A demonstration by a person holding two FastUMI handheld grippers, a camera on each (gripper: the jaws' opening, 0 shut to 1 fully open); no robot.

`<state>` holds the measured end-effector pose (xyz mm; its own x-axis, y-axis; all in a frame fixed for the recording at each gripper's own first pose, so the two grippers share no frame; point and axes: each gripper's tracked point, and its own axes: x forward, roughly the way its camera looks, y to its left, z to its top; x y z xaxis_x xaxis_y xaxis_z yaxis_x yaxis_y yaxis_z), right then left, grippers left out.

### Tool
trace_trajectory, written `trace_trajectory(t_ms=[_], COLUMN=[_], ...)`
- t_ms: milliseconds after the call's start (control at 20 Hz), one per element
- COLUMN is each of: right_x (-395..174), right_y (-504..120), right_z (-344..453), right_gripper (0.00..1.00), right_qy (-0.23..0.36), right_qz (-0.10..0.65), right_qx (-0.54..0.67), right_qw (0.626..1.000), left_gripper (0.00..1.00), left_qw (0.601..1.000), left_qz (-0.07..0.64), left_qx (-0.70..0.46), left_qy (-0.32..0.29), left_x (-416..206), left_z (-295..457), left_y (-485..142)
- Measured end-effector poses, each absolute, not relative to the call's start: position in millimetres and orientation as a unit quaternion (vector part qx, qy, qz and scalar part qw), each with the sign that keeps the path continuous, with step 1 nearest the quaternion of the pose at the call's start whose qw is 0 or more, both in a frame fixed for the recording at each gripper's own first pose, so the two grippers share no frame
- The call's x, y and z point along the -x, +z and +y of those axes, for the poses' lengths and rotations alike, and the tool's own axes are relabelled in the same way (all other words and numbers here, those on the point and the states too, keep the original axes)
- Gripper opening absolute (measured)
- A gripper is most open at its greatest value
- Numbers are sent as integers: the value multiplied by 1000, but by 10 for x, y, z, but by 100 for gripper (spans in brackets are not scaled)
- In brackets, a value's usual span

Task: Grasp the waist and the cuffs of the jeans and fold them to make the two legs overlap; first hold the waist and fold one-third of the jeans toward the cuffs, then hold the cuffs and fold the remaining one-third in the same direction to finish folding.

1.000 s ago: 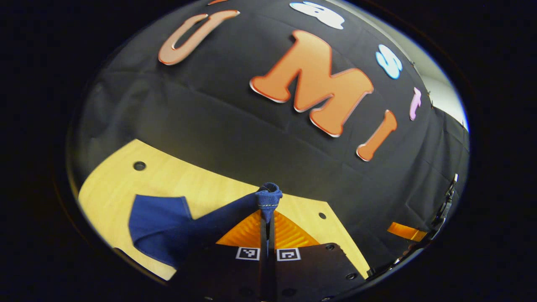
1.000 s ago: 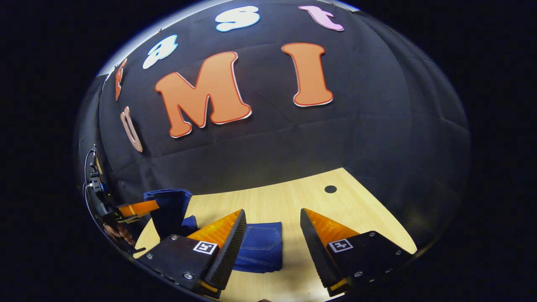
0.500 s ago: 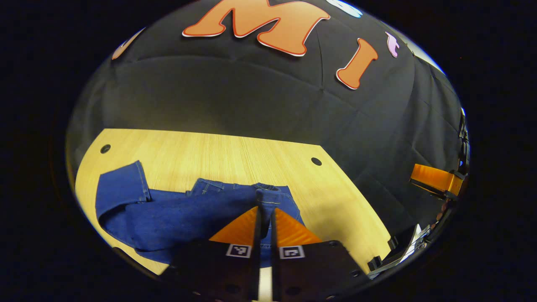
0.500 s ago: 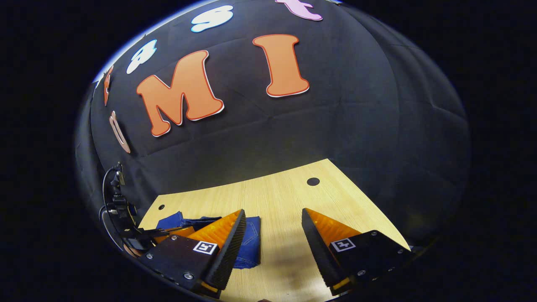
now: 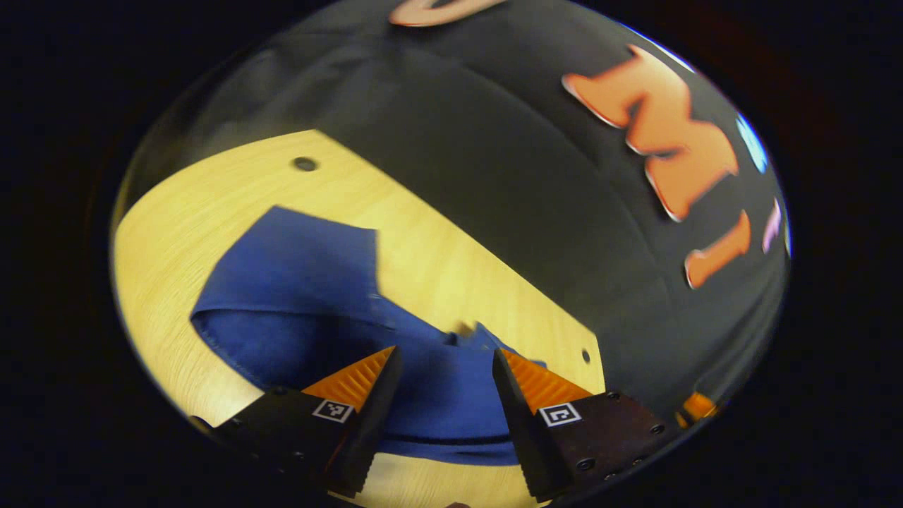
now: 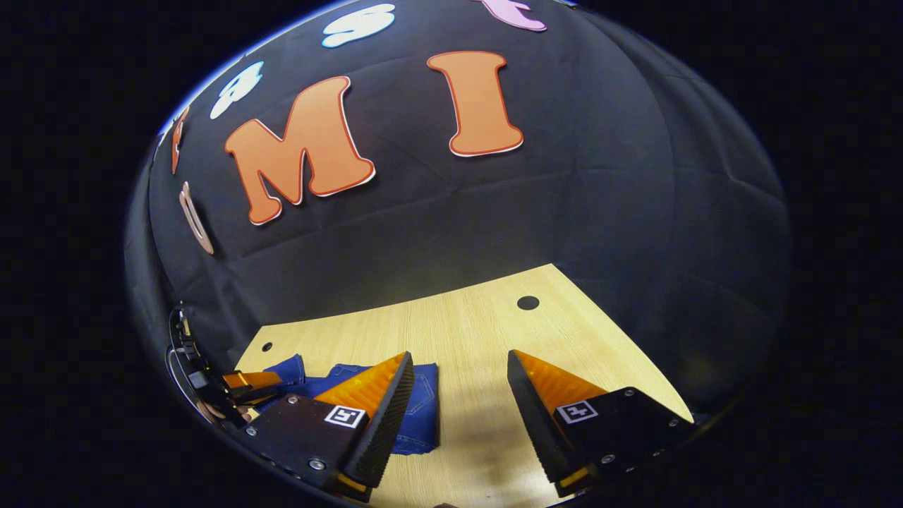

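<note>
Right now my left gripper (image 5: 444, 367) has its fingers spread wide apart, and nothing is pinched between them. Through the gap in the left gripper view I see the jeans (image 5: 310, 296) lying on the light wooden table (image 5: 183, 204), a blue heap folded over on itself, with a broad flat panel reaching toward the far left and a thick rolled fold along the near edge. The denim runs under and between my left fingers, but I cannot tell whether either finger touches it. A small crumpled peak of fabric stands just beyond the gap. The picture is a little blurred, so seams and stitching are hard to make out. My right gripper (image 6: 455, 370) is also spread wide, holding nothing, and it hangs above bare tabletop (image 6: 480, 331). In the right gripper view the jeans (image 6: 423, 409) lie to the left of it, partly hidden behind its left finger, with a pocket seam showing on the near panel. Farther left in that view, low at the edge, my left gripper (image 6: 250, 384) sits over the far end of the denim, with a bit of the hand (image 6: 211, 410) that holds it showing below.
</note>
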<state>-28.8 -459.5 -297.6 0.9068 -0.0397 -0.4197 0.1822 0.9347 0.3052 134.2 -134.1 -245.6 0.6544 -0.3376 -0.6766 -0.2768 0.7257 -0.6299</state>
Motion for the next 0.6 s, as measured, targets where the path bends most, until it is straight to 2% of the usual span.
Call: trace_trajectory(t_ms=[150,350,600], right_x=[239,196,188], right_y=[-2990,-2978,-3013], right_z=[-4519,-4486,-4572], right_gripper=[83,83,83], right_qy=[-53,-48,-57], right_qz=[215,218,227], right_qx=[-158,-150,-141], right_qw=[962,963,962], left_gripper=[80,80,80], left_qw=[816,781,742], left_qz=[416,429,425], left_qx=[399,443,500], left_qy=[46,99,140], left_x=[-1315,-1241,-1516], left_z=[-824,-198,-434], left_y=[-2581,-2883,-3158])
